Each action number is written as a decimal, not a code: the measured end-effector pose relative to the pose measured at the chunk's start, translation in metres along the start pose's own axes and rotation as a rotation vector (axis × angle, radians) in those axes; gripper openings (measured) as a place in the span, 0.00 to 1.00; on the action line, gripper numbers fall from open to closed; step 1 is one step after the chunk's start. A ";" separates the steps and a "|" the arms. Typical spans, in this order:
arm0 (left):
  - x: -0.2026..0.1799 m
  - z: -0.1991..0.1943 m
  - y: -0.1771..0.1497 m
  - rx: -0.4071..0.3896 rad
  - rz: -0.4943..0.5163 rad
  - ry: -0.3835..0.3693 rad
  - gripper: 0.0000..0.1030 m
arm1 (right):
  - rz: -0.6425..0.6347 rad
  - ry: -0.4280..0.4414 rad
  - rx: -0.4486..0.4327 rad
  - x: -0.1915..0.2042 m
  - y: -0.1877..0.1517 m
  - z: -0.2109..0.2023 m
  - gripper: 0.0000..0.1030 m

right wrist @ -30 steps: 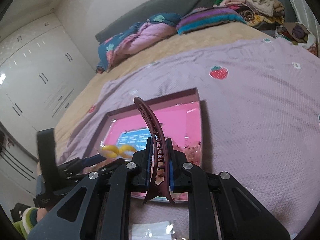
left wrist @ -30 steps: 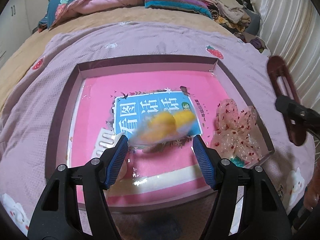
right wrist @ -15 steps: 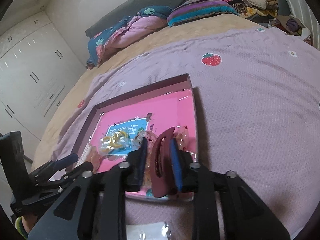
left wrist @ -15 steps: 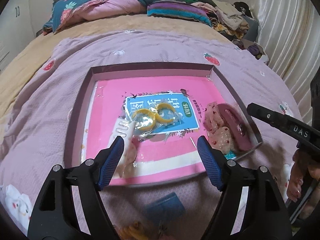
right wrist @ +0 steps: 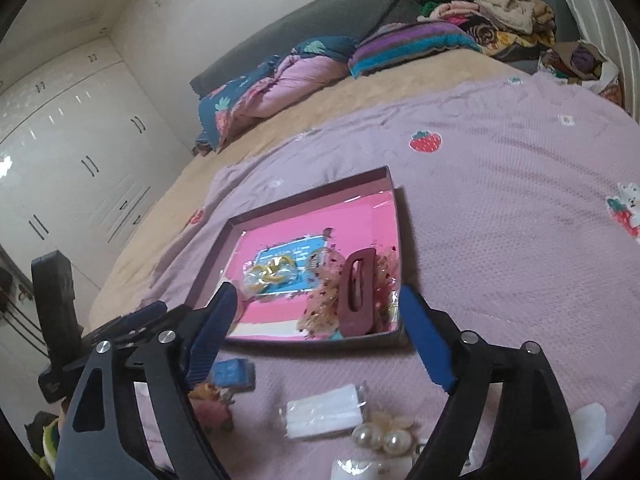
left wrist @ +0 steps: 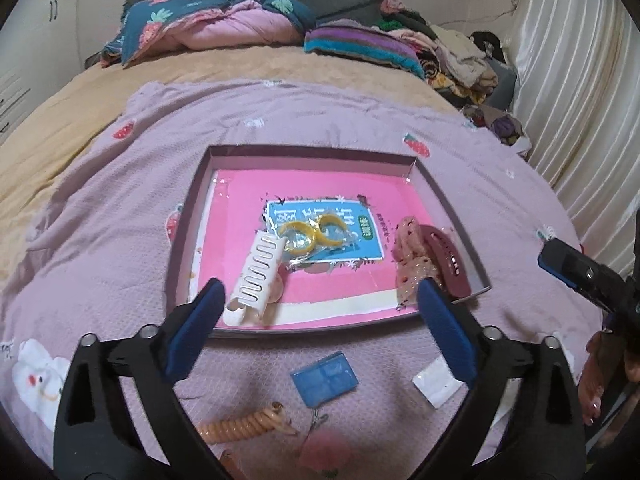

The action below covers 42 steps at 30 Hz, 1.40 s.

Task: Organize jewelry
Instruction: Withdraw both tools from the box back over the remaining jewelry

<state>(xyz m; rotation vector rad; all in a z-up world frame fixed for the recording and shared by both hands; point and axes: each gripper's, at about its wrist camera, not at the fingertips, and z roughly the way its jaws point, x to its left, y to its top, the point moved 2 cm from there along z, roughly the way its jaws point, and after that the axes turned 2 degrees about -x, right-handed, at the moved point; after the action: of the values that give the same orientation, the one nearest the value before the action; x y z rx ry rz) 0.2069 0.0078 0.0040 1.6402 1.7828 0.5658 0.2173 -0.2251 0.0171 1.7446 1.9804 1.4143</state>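
A shallow box (left wrist: 188, 220) with a pink book as its floor lies on the purple bedspread; it also shows in the right wrist view (right wrist: 400, 220). Inside lie a bagged pair of yellow hoops (left wrist: 314, 236), a white hair clip (left wrist: 256, 272), a sheer red-dotted scrunchie (left wrist: 412, 260) and a maroon hair clip (left wrist: 446, 258) (right wrist: 356, 292). My left gripper (left wrist: 320, 320) is open and empty, just in front of the box. My right gripper (right wrist: 316, 332) is open and empty, in front of the box's near right corner.
On the bedspread in front of the box lie a blue card case (left wrist: 324, 378), a white packet (left wrist: 436, 384) (right wrist: 324, 410), an orange coil hair tie (left wrist: 244, 424), a pink item (left wrist: 324, 450) and pearl earrings (right wrist: 384, 438). Pillows and clothes are piled at the bed's far side.
Both grippers have pulled back from the box. The right one opened and left the maroon clip in the box. The yellow hoops now lie in the box.
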 end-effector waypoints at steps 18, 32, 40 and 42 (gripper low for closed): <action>0.014 -0.066 0.000 -0.107 -0.039 -0.004 0.91 | -0.093 -0.002 -0.091 0.034 0.003 -0.066 0.87; 0.026 -0.098 -0.013 -0.145 -0.043 0.029 0.91 | -0.190 -0.013 -0.093 0.054 -0.016 -0.087 0.88; 0.025 -0.104 -0.027 -0.144 -0.036 0.038 0.91 | -0.218 -0.019 -0.071 0.056 -0.030 -0.089 0.88; 0.022 -0.104 -0.031 -0.140 -0.028 0.035 0.91 | -0.223 -0.020 -0.064 0.056 -0.034 -0.089 0.88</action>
<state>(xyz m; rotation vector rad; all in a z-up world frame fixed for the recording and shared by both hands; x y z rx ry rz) 0.1111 0.0372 0.0513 1.5171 1.7472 0.6947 0.1187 -0.2217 0.0666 1.4531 2.0225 1.3640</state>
